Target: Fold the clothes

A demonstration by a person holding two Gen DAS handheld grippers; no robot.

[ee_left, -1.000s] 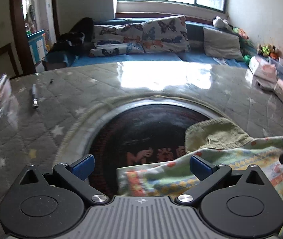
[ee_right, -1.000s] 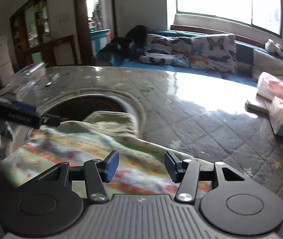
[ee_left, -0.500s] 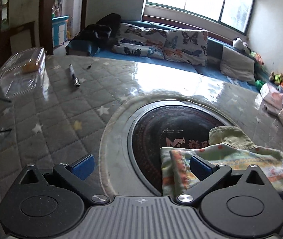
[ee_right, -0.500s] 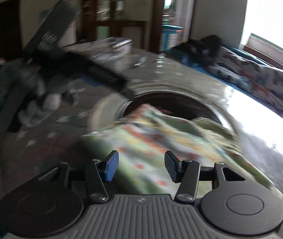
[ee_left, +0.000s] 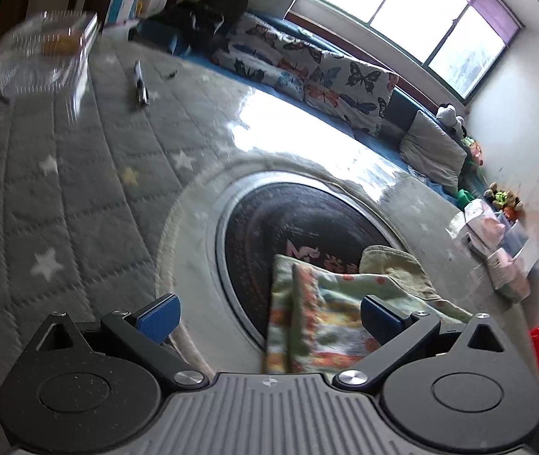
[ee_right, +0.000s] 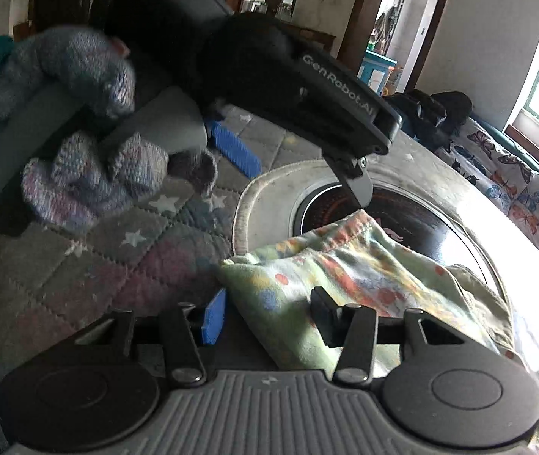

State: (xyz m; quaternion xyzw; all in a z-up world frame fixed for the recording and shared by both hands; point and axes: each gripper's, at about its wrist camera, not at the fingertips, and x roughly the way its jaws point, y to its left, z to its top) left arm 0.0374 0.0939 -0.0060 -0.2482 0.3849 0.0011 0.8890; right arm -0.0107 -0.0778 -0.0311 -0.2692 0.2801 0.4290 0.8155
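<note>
Mid-fold: patterned garment lies doubled over the table's round inset; left gripper and right gripper both spread, empty; next, re-grip an edge.

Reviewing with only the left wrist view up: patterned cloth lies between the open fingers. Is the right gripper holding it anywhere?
Observer: No. The right gripper is open; a corner of the pastel floral-print garment lies unclamped between its fingers.
Operator: Who carries the left gripper?
Observer: A hand in a grey-blue knitted glove holds the left gripper above the grey quilted star-print table cover.
Operator: How near the cloth?
Observer: One grey finger hangs at the garment's upper hem; contact cannot be told.
</note>
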